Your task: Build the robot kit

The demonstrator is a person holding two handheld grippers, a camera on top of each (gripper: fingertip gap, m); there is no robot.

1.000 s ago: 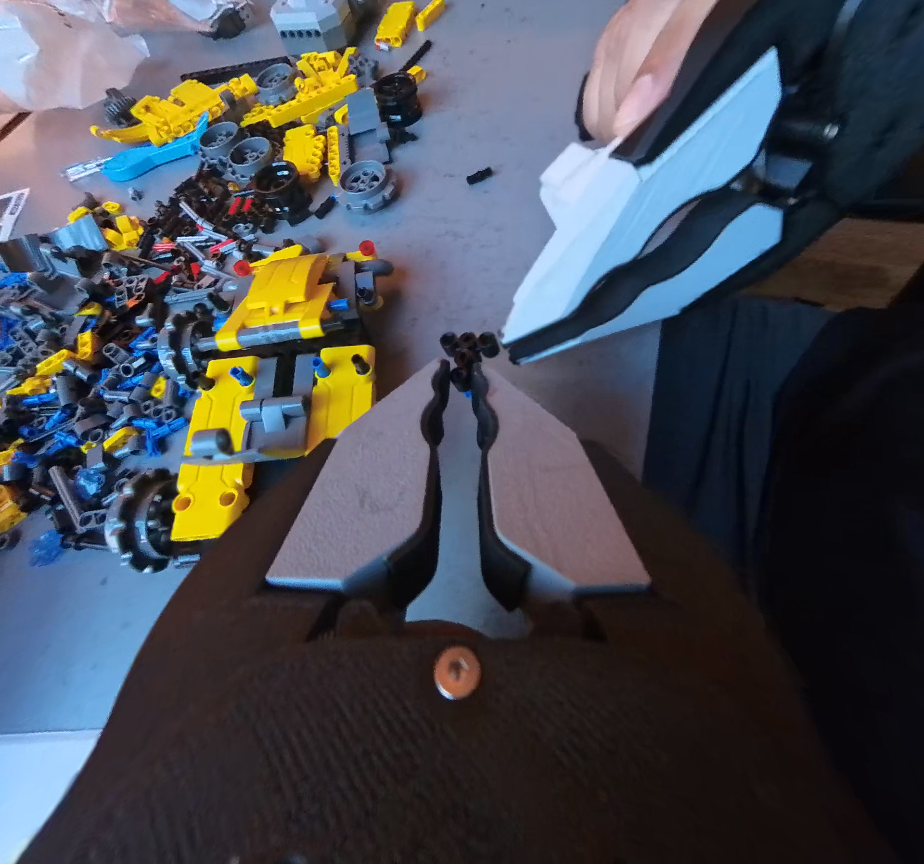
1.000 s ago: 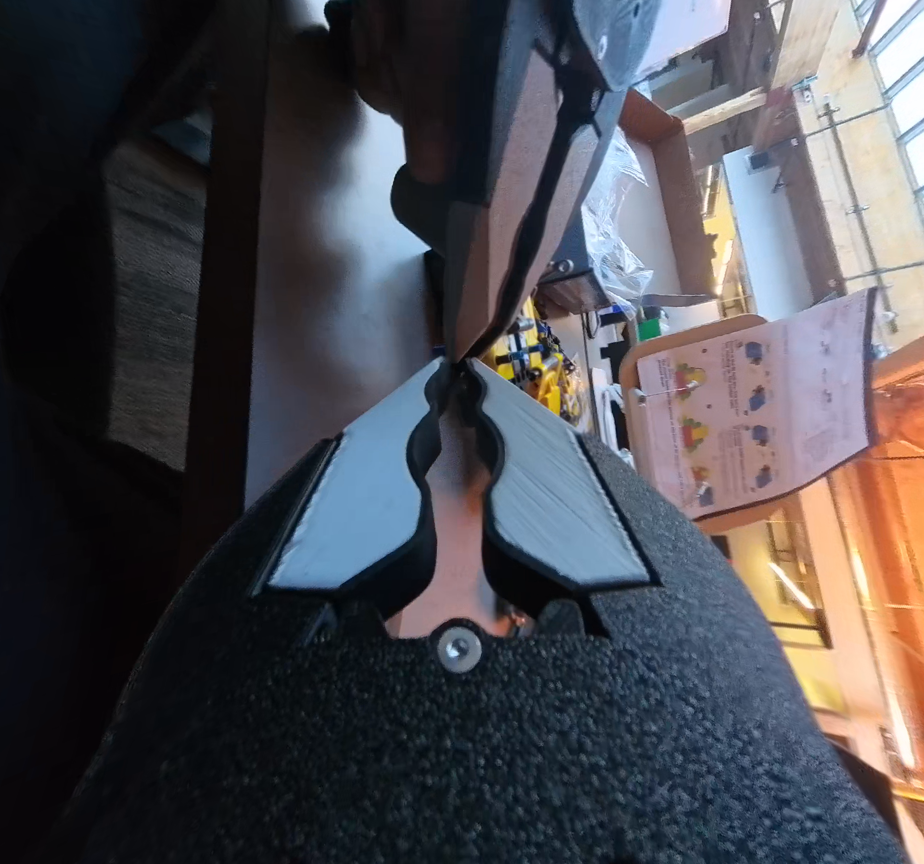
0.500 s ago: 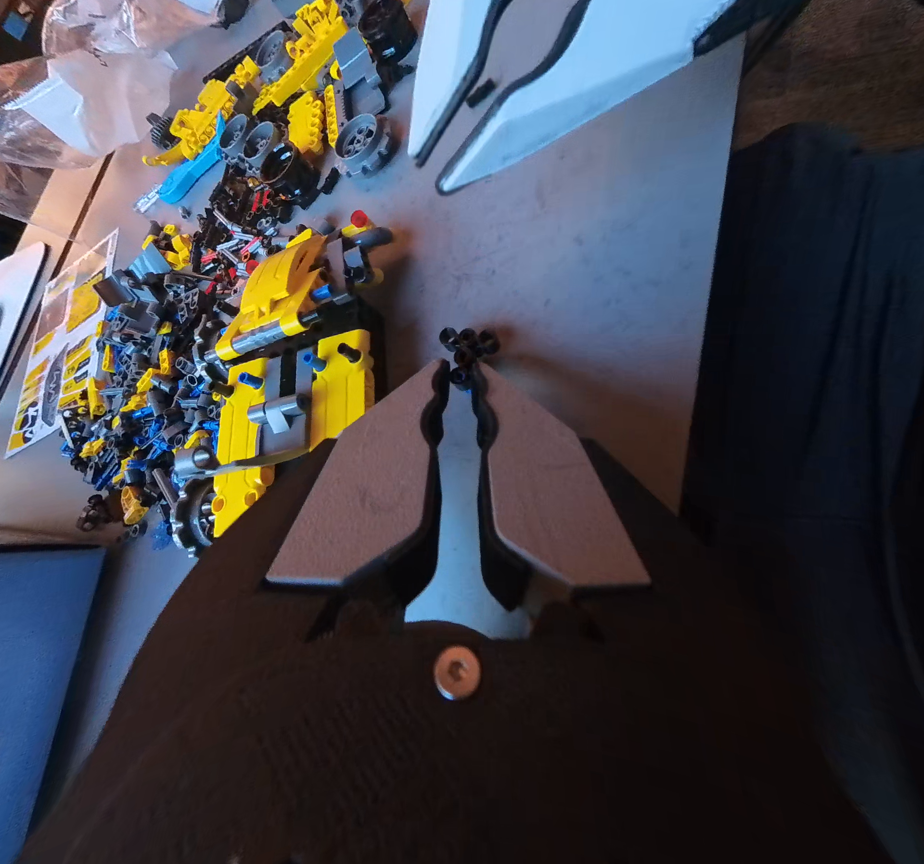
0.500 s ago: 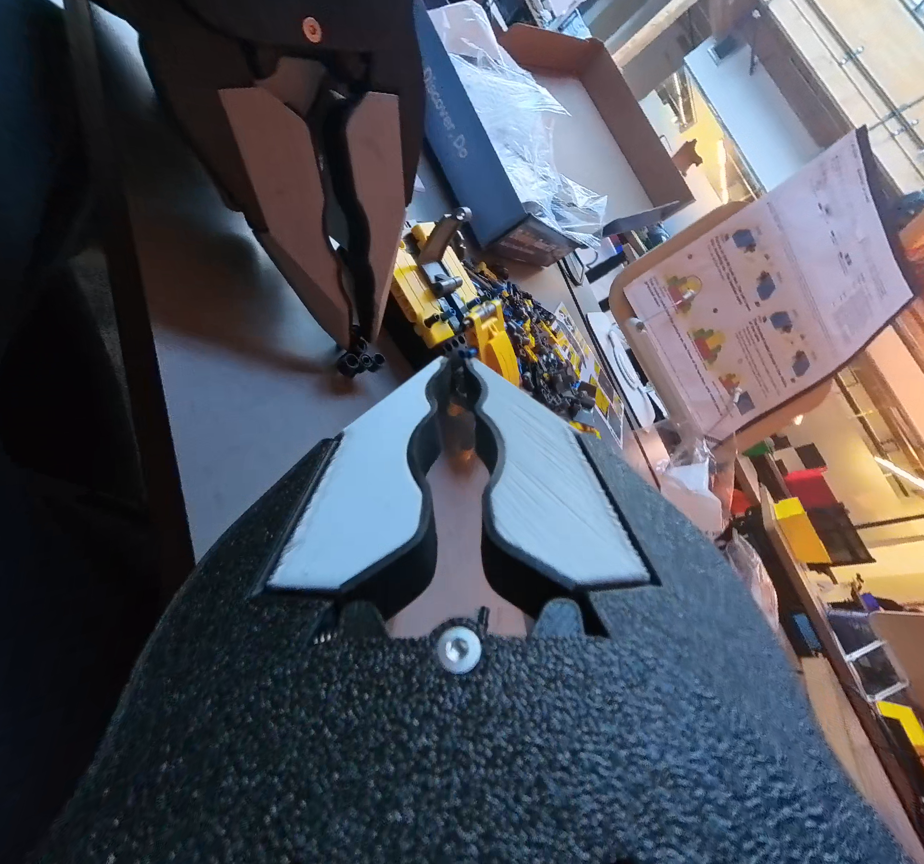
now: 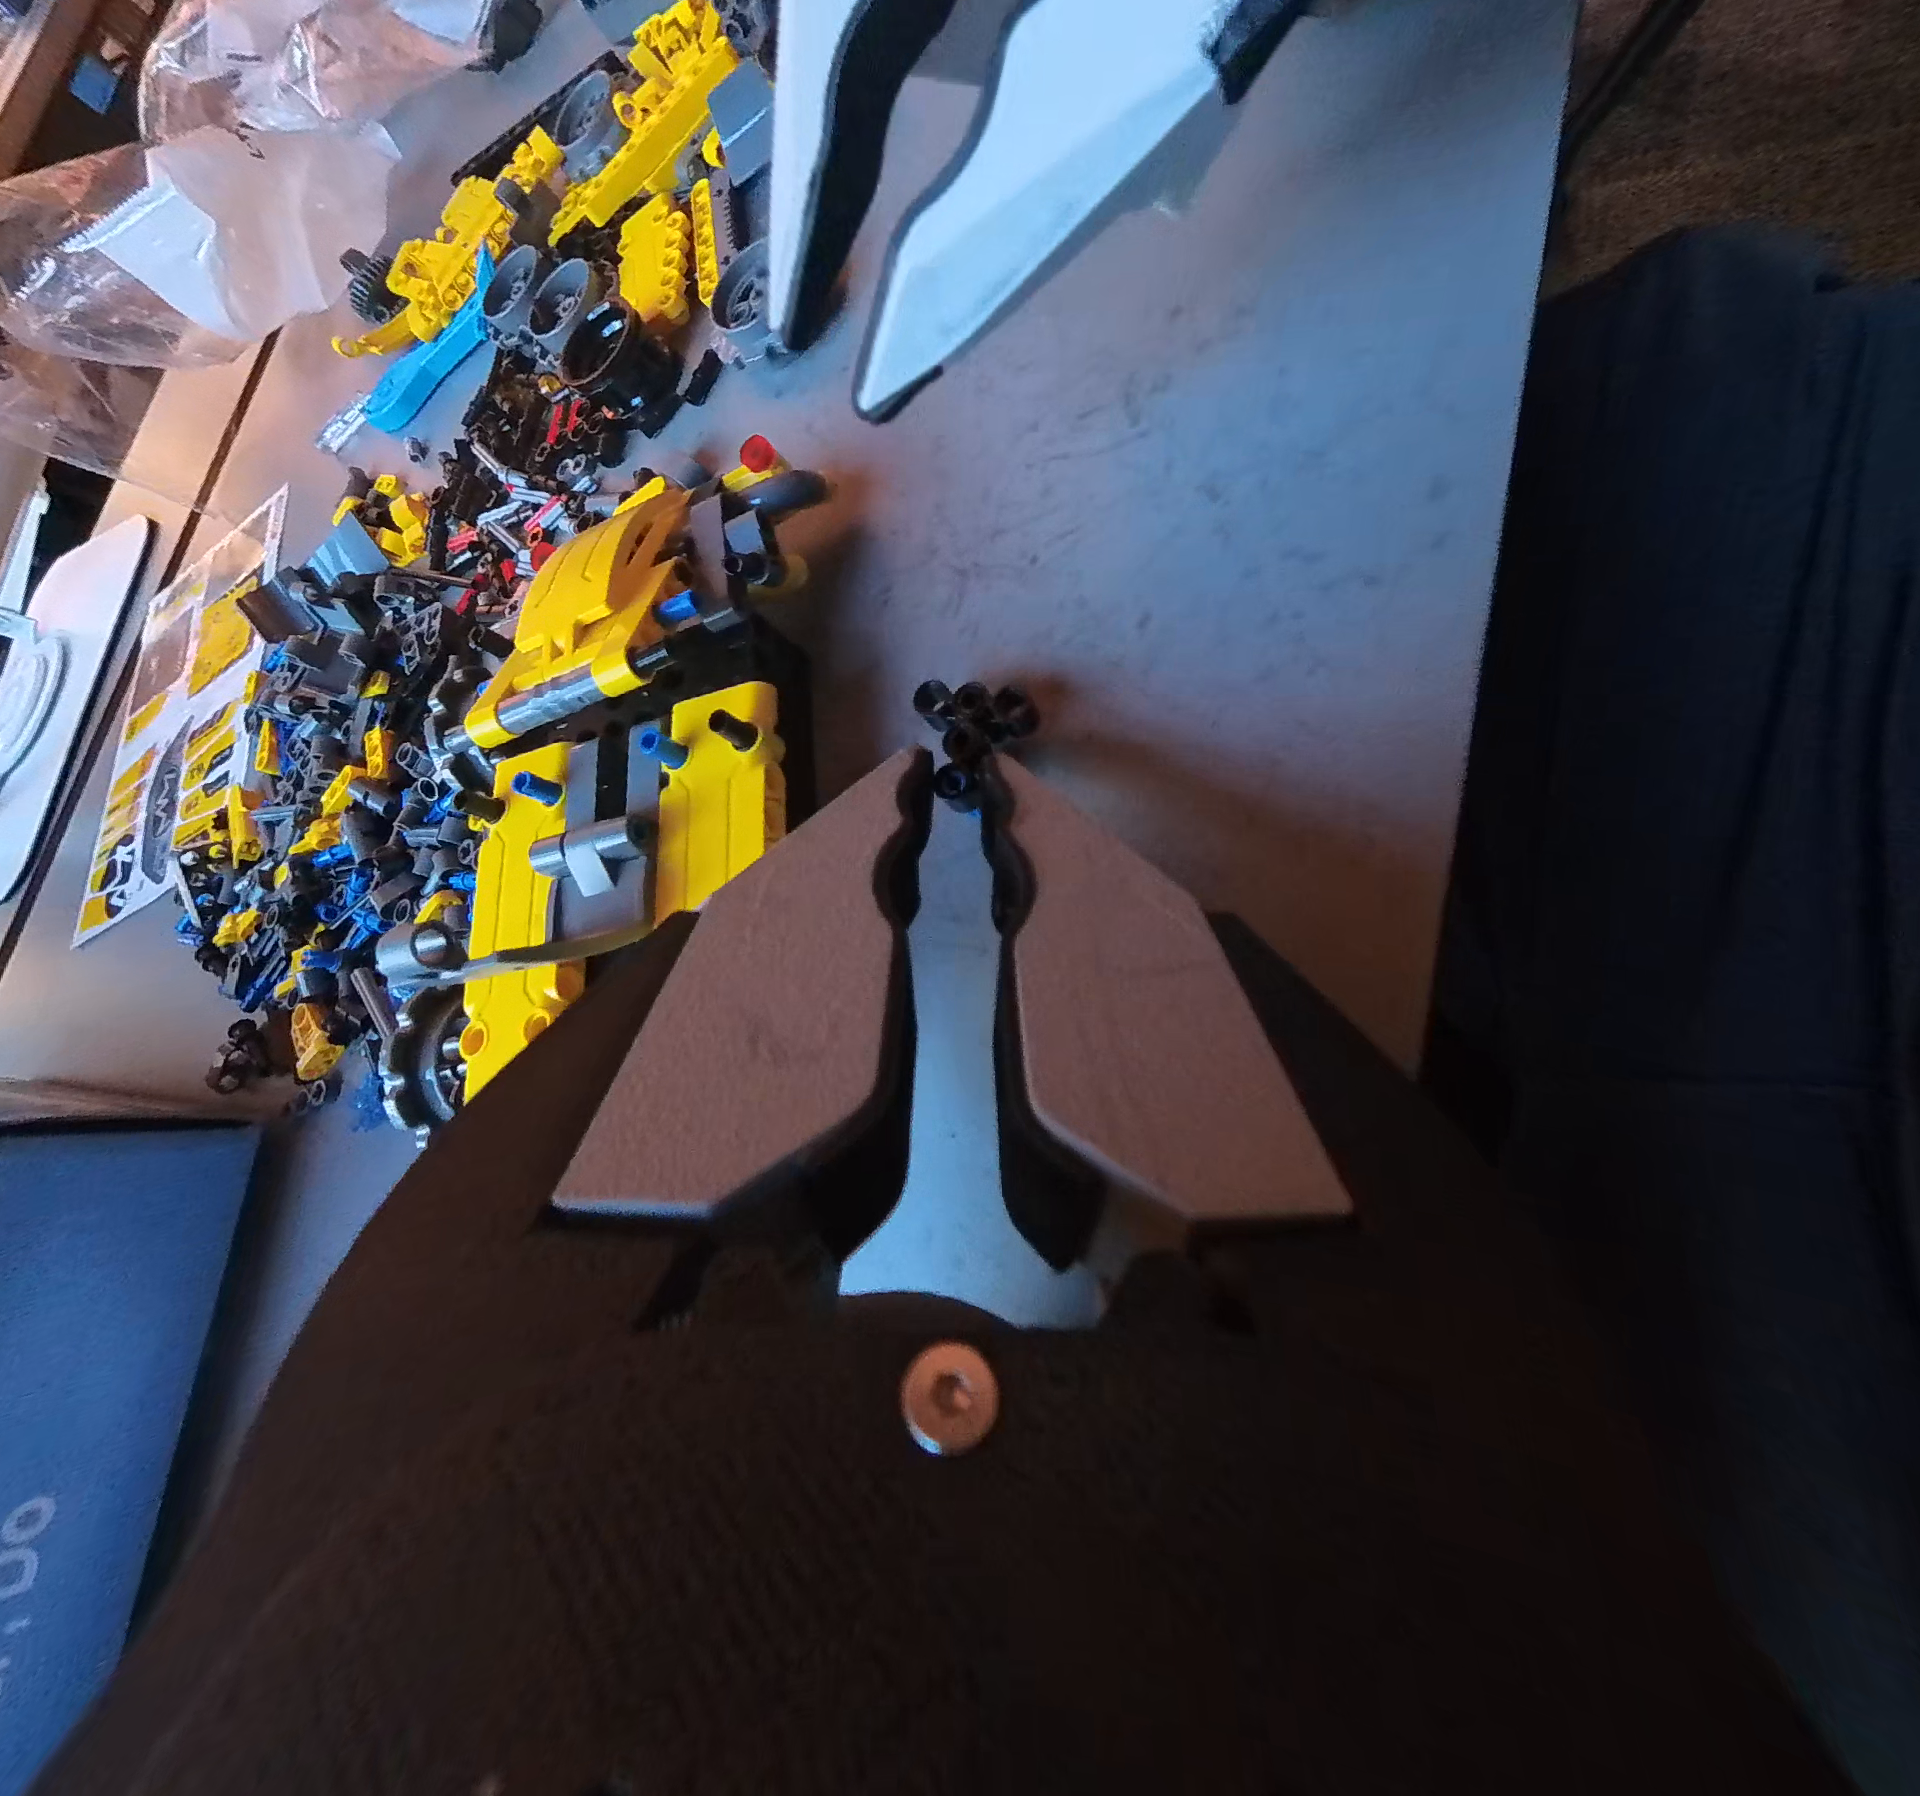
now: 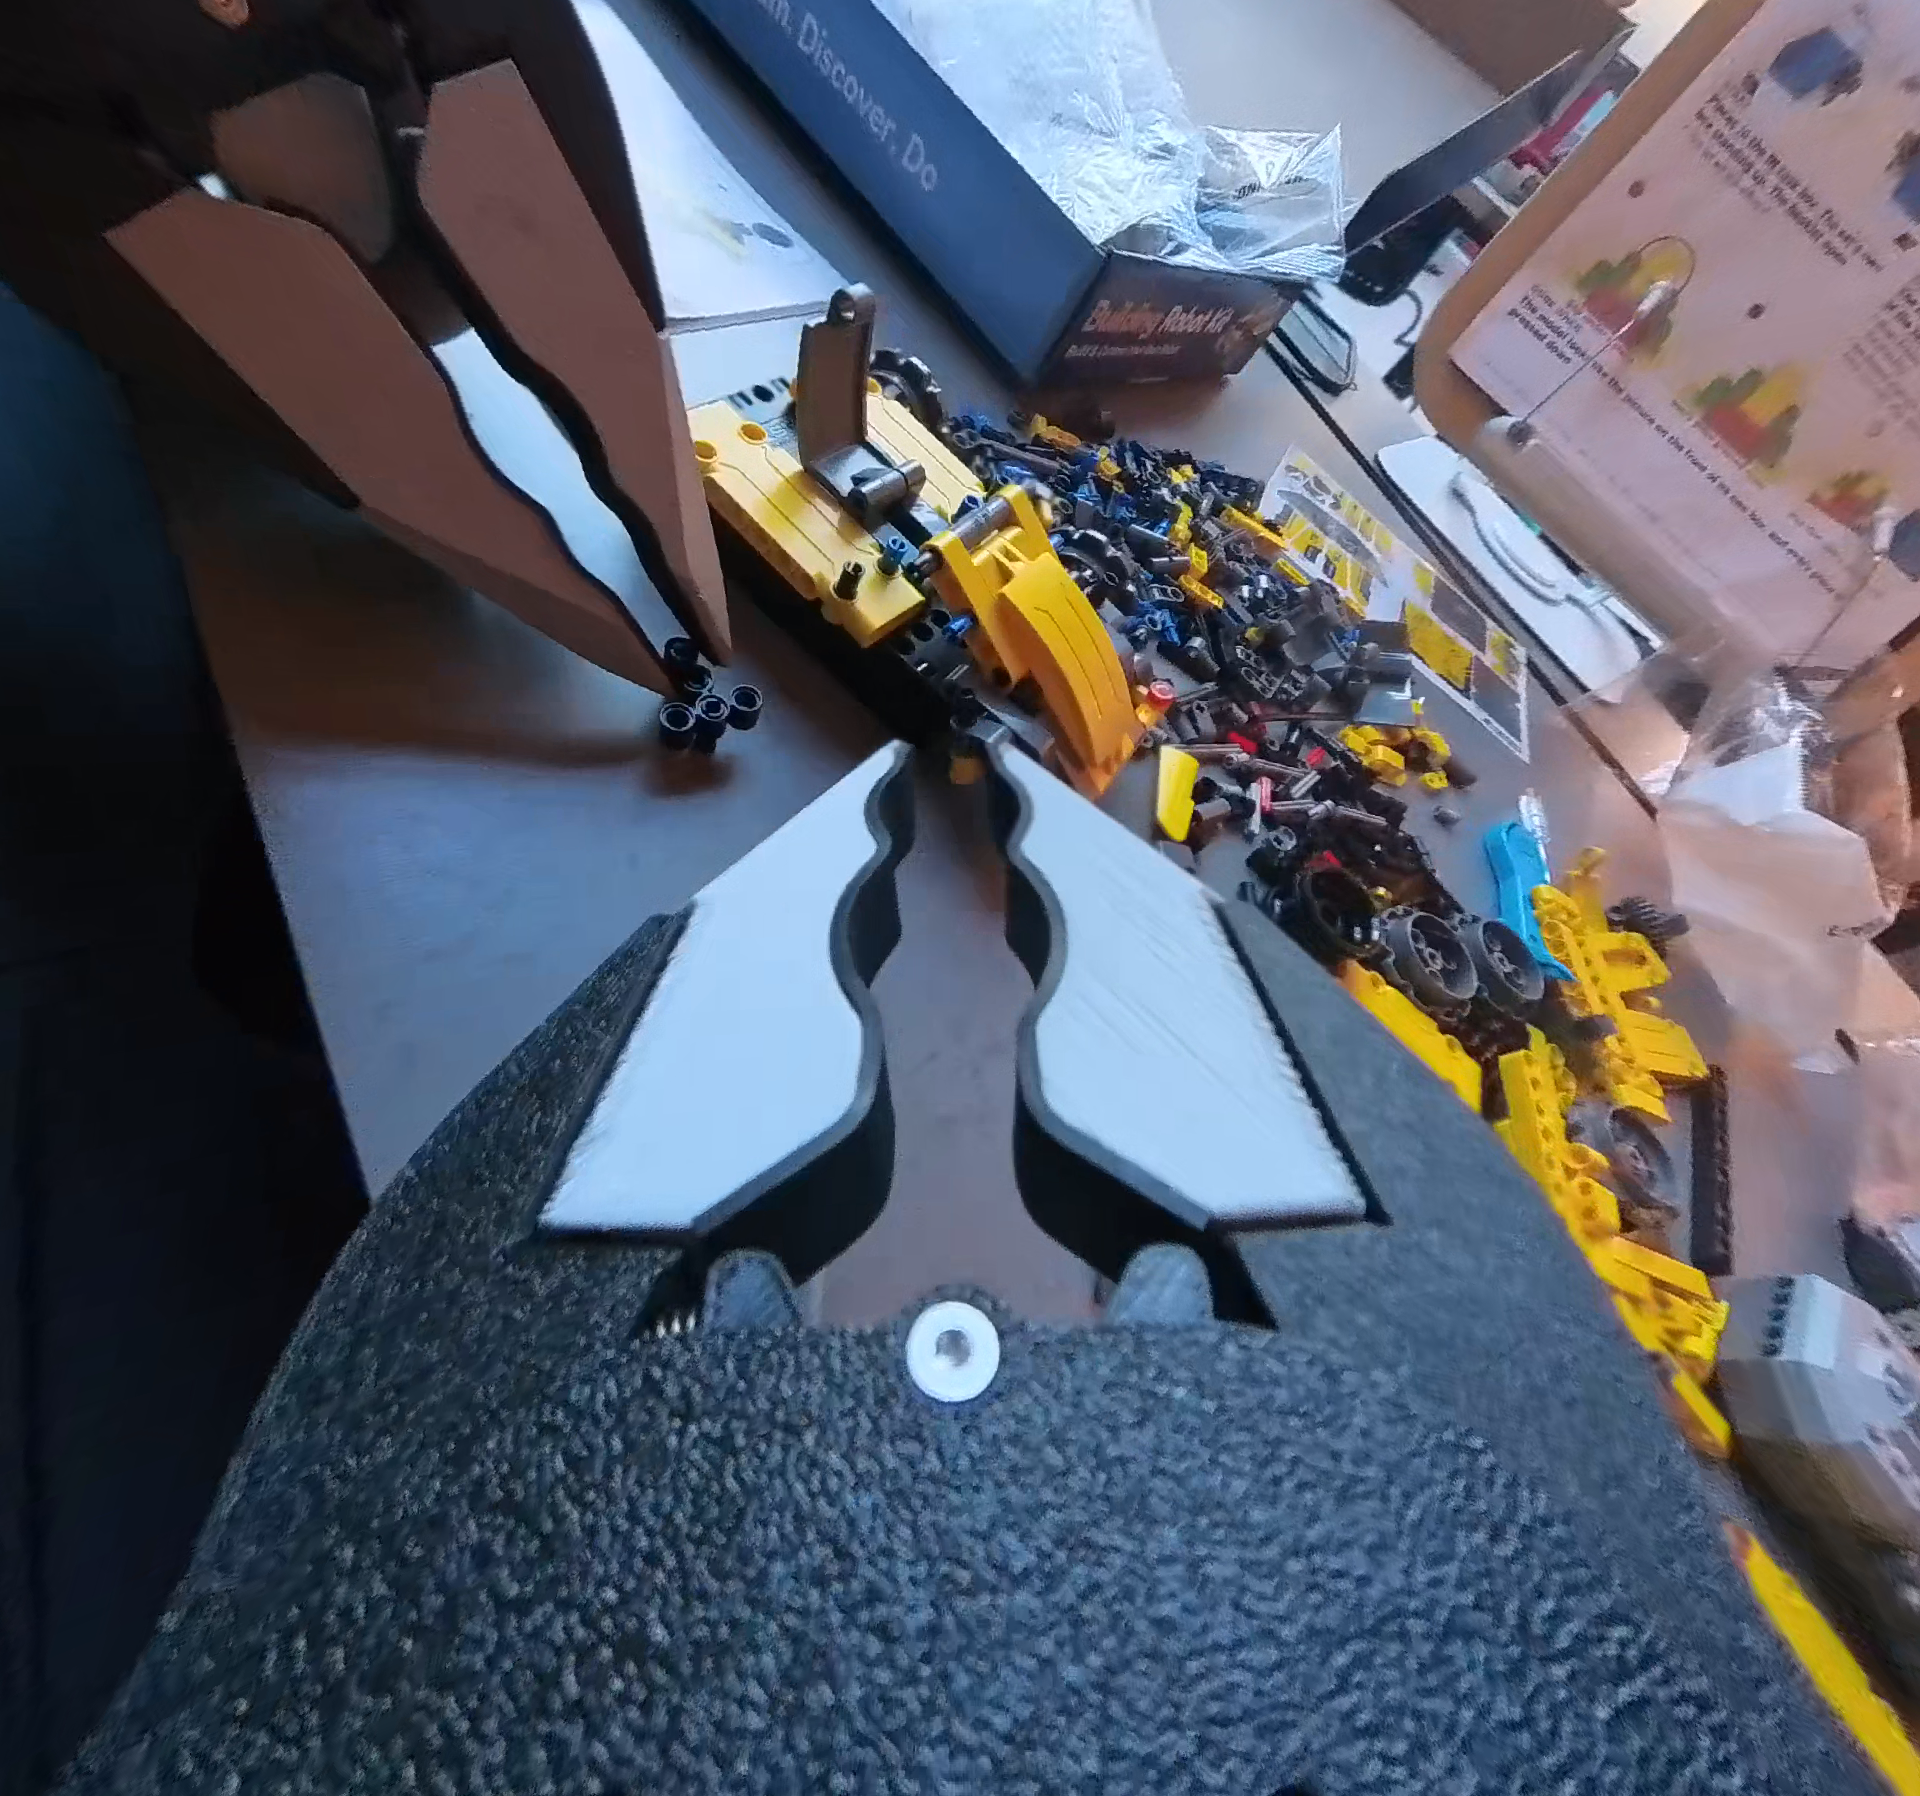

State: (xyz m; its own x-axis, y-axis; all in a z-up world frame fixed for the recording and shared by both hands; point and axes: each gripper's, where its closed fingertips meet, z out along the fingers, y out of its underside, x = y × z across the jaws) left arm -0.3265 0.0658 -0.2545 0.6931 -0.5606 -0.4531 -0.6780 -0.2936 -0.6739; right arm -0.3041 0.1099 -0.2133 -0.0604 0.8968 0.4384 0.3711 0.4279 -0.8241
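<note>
My left tongs (image 5: 961, 778) are pinching a small black connector (image 5: 971, 733), a clump of little round tubes stuck together. The tips grip its near end and the rest pokes out past them, just above the grey table (image 5: 1226, 520). In the right view you can see the same clump (image 6: 707, 697) hanging at the tips of the left tongs (image 6: 691, 671), close to the table surface; can't tell if it's actually touching.

My right tongs (image 6: 948, 770) are spread apart with nothing between them, hovering over bare table near the front edge. From the left view they (image 5: 831, 364) come down from the top with a clear gap between the two white fingers (image 5: 1049, 146).

Just left of the connector sits a half-built yellow model (image 5: 613, 811) with grey bits and blue pins sticking out of it. Beyond it there's a big loose pile of parts (image 5: 343, 811) in black, blue, grey and yellow, plus some wheels (image 5: 540, 302) and a light blue piece (image 5: 426, 385) farther back. A printed sheet (image 5: 177, 728) lies at the pile's far side, and crumpled plastic bags (image 5: 229, 157) sit in the back corner. In the right view a dark blue box (image 6: 935, 146) stands behind the model.
</note>
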